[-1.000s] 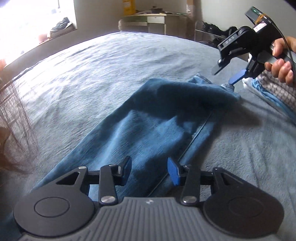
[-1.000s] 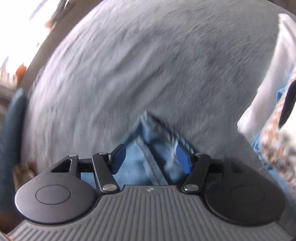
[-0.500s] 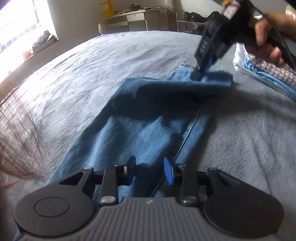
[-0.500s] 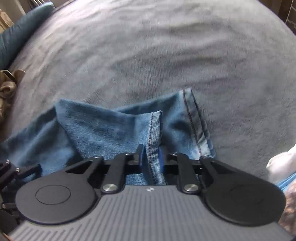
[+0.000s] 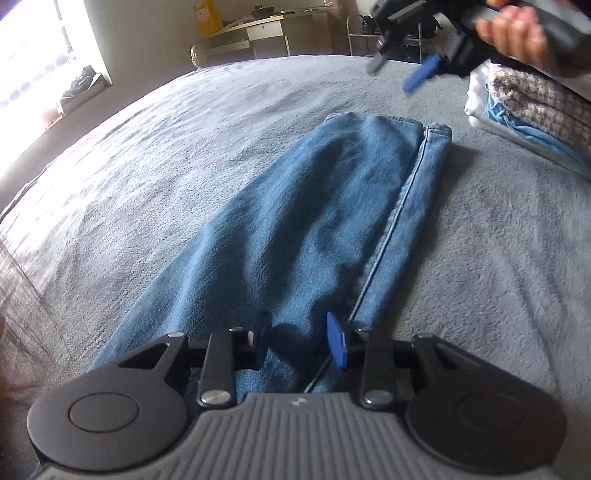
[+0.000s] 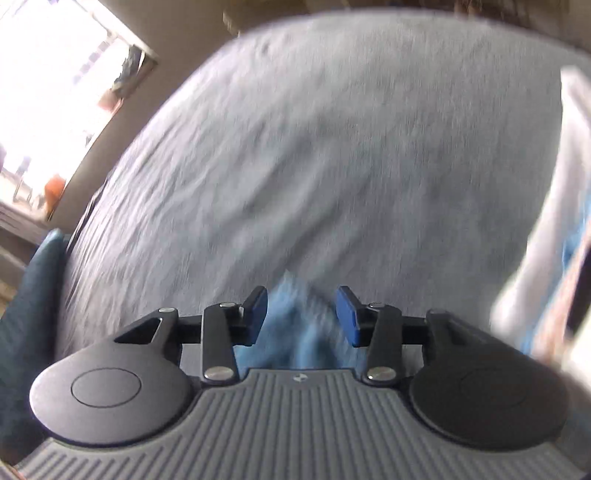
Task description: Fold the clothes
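Note:
Blue jeans (image 5: 314,206) lie lengthwise on the grey bed cover (image 5: 166,166), one leg laid over the other, hems at the far end. My left gripper (image 5: 297,341) sits low over the near part of the jeans. Its jaws are closing, with denim and the side seam showing in the gap between the pads. My right gripper (image 5: 395,74), held by a hand (image 5: 513,26), hangs above and beyond the hems with its jaws opening and nothing between them. In the blurred right wrist view, the right gripper (image 6: 301,314) is above the jeans' hem (image 6: 295,332).
A stack of folded clothes (image 5: 535,107) lies on the bed to the right of the hems. A desk (image 5: 258,29) and shoe rack stand beyond the bed, with a bright window at the left. A dark teal cushion (image 6: 33,295) is at the bed's left edge.
The right gripper, shut on the jeans' hem half a second ago, has let go and lifted away. The leg now lies flat. The left gripper's jaws have narrowed.

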Demonstrator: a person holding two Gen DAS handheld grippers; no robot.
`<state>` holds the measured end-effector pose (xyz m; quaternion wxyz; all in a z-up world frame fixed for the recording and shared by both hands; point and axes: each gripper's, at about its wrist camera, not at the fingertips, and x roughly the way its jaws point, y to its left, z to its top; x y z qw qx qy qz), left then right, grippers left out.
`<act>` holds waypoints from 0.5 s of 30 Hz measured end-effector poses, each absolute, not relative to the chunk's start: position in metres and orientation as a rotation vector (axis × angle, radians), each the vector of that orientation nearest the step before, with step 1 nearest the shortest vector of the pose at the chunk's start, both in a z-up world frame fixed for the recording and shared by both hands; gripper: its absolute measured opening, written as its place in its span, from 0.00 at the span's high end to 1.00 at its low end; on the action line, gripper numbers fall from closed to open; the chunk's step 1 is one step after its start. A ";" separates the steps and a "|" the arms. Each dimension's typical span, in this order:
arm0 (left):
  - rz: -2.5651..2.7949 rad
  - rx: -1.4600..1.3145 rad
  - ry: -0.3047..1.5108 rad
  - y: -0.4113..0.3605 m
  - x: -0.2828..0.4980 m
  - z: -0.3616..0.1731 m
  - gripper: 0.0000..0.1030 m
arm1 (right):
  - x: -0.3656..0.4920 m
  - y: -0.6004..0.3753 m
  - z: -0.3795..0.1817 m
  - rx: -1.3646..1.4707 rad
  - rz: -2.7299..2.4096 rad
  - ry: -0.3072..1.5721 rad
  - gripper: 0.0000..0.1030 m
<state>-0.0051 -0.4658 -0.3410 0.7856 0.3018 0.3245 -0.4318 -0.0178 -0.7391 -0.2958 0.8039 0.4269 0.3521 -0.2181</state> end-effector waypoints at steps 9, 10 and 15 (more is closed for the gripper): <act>-0.931 0.633 0.705 -0.471 -0.007 -0.344 0.83 | -0.036 -0.717 -0.372 1.236 -0.475 0.867 0.62; -0.933 0.633 0.704 -0.471 -0.006 -0.345 0.83 | -0.036 -0.718 -0.375 1.254 -0.483 0.846 0.62; -0.937 0.650 0.687 -0.470 -0.010 -0.346 0.82 | -0.025 -0.724 -0.385 1.307 -0.518 0.803 0.62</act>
